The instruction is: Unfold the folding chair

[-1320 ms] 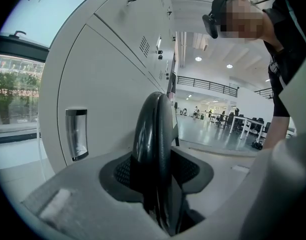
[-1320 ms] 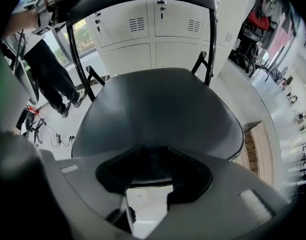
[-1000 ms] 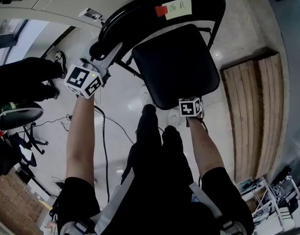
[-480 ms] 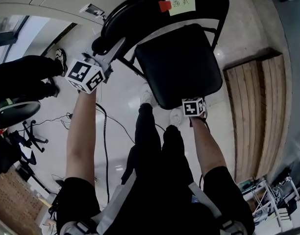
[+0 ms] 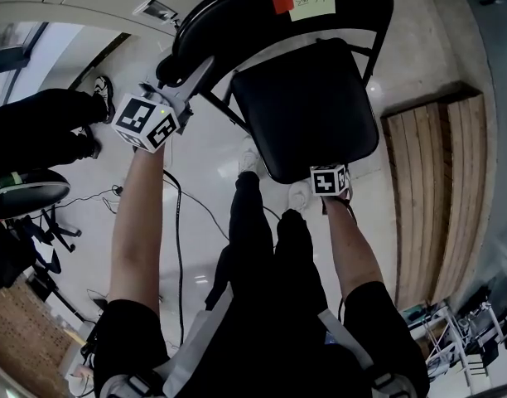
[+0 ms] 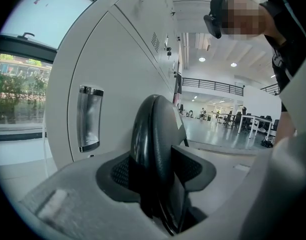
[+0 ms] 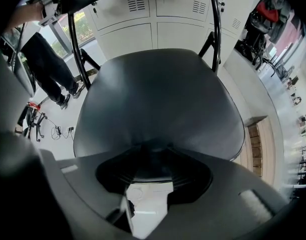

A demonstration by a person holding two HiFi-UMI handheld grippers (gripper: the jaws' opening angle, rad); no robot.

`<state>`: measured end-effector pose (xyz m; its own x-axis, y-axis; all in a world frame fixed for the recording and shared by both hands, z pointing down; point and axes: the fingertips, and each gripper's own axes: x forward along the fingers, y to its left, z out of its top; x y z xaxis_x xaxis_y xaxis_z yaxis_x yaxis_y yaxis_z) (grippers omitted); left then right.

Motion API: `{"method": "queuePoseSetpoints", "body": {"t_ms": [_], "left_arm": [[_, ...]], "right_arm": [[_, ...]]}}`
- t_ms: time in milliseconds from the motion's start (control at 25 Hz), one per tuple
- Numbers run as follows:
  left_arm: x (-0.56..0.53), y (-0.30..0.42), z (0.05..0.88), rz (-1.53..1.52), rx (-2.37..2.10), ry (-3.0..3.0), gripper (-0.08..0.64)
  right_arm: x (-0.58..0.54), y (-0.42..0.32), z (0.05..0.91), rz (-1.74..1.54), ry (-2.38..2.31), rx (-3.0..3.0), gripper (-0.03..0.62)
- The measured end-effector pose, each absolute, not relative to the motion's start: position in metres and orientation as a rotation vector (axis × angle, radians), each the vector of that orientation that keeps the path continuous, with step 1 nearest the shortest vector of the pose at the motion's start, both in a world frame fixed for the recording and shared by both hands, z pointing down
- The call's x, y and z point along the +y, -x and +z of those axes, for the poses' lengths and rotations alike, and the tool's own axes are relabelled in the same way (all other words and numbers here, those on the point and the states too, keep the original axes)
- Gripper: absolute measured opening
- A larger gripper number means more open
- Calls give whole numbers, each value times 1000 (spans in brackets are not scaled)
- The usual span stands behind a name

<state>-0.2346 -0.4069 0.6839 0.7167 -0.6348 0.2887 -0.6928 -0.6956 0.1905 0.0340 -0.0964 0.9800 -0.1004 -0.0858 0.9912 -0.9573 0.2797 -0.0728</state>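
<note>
Judging by its black tube frame [image 7: 215, 29] and hard, glossy panels, this folding chair [image 5: 307, 110] will be stiff and moderately heavy, and slick under rubber pads. It stands on the pale floor [image 5: 204, 156] just ahead of my shoes, in front of the white lockers [image 6: 113, 59], with a yellow sticky note [image 5: 311, 0] and a red tag [image 5: 282, 4] on the backrest [image 5: 237, 7]. My left tongs [image 6: 155, 169] straddle the backrest's rounded side edge. Their jaws are opening, yet the edge fills the gap and both pads touch it. My right tongs [image 7: 153, 171] point down and are clenched on the middle of the front lip of the seat [image 7: 158, 104], which already lies close to flat. These look like the right places to take hold: the backrest rim steadies the frame, and the seat's front lip gives the longest lever about the hinge. I would expect the hinge to resist and then give suddenly. The smooth lip could also slide out of a shallow bite, so I want the pads seated deep. The thin edges between seat and frame are pinch points, so I would stay clear of them.
</note>
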Motion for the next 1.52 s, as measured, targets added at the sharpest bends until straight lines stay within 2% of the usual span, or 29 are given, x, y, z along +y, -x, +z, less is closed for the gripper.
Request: {"method": "queuePoseSetpoints", "body": {"t_ms": [520, 720, 880, 1280, 1520], "left_arm": [[-409, 236, 690, 278, -1069, -2617, 224], [-407, 253, 680, 341, -1196, -2569, 247], [-393, 266, 658, 324, -1276, -2532, 245], [-318, 239, 591, 133, -1403, -2444, 241], [-261, 215, 531, 26, -1528, -2451, 137]], "right_arm": [[-94, -37, 983, 1050, -1068, -1459, 169], [-116, -29, 957, 1001, -1095, -1530, 216], [-148, -25, 918, 950, -1119, -1586, 215], [-217, -12, 769, 715, -1284, -1944, 97], [-224, -24, 664, 565, -1367, -2203, 47]]}}
